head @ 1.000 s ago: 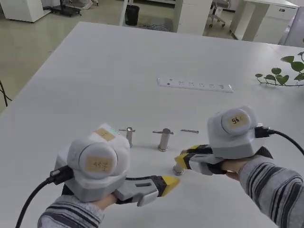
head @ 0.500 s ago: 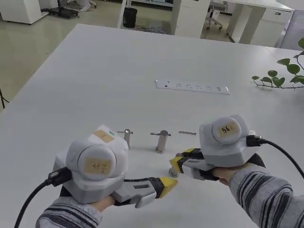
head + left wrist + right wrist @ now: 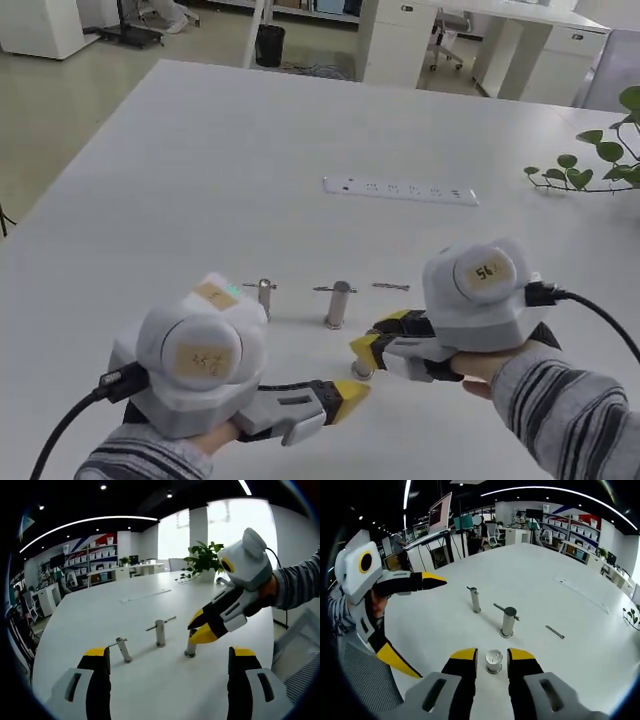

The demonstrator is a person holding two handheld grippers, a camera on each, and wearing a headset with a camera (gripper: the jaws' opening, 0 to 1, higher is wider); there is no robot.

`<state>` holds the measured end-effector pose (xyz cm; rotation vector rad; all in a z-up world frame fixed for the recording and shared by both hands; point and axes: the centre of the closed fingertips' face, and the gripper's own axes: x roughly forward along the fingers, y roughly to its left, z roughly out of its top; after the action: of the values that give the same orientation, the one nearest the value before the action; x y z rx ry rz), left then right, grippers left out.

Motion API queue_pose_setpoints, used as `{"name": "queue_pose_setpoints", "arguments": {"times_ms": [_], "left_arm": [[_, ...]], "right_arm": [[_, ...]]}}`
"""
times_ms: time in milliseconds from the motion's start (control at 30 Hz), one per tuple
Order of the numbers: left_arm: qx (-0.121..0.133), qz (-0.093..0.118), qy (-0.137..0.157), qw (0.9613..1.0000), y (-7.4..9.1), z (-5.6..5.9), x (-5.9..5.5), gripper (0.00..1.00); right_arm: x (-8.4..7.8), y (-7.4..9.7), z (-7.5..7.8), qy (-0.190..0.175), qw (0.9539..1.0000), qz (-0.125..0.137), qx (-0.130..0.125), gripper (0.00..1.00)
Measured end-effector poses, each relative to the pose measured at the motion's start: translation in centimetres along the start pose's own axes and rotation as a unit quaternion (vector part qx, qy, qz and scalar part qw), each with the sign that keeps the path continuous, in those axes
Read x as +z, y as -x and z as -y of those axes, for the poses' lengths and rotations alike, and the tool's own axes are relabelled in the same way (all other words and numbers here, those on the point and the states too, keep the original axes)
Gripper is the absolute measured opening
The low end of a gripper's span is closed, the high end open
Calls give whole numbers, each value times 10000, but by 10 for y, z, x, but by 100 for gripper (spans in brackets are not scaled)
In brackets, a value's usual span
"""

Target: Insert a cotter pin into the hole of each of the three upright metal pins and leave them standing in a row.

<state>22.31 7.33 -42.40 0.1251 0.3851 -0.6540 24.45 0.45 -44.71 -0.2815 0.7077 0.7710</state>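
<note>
Right tool (image 3: 362, 348) has edged around the near pin (image 3: 190, 647), jaws narrowly apart; left tool (image 3: 170, 653) gapes empty.

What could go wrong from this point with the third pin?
The right gripper straddles the unpinned metal pin with gaps on both sides; an off-centre squeeze could tip it. The last cotter pin lies flat on the table, thin, so probably hard to pinch up.

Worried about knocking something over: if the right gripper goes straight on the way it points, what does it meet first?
Probably the nearest metal pin, standing upright between the open jaws of the right gripper; how far in is unclear.
</note>
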Motion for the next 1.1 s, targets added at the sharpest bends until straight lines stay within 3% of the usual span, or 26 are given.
{"name": "queue_pose_setpoints", "arguments": {"times_ms": [167, 200, 300, 567, 767, 1100], "left_arm": [[-7, -18, 13, 10000, 0, 1, -1, 98], [-5, -16, 17, 10000, 0, 1, -1, 98], [-18, -4, 4, 10000, 0, 2, 0, 98], [-8, -2, 22, 10000, 0, 1, 0, 98], [-2, -11, 8, 10000, 0, 1, -1, 97], [18, 0, 4, 10000, 1, -1, 0, 97]], "right_arm": [[3, 10, 5, -14, 9999, -16, 138, 22], [3, 12, 4, 42, 9996, -38, 268, 22], [3, 18, 9, 181, 9994, -88, 275, 21], [4, 27, 25, 132, 9991, -196, 360, 21], [6, 27, 45, 268, 9990, -313, 180, 19], [3, 14, 77, 637, 9959, -618, 160, 22]]}}
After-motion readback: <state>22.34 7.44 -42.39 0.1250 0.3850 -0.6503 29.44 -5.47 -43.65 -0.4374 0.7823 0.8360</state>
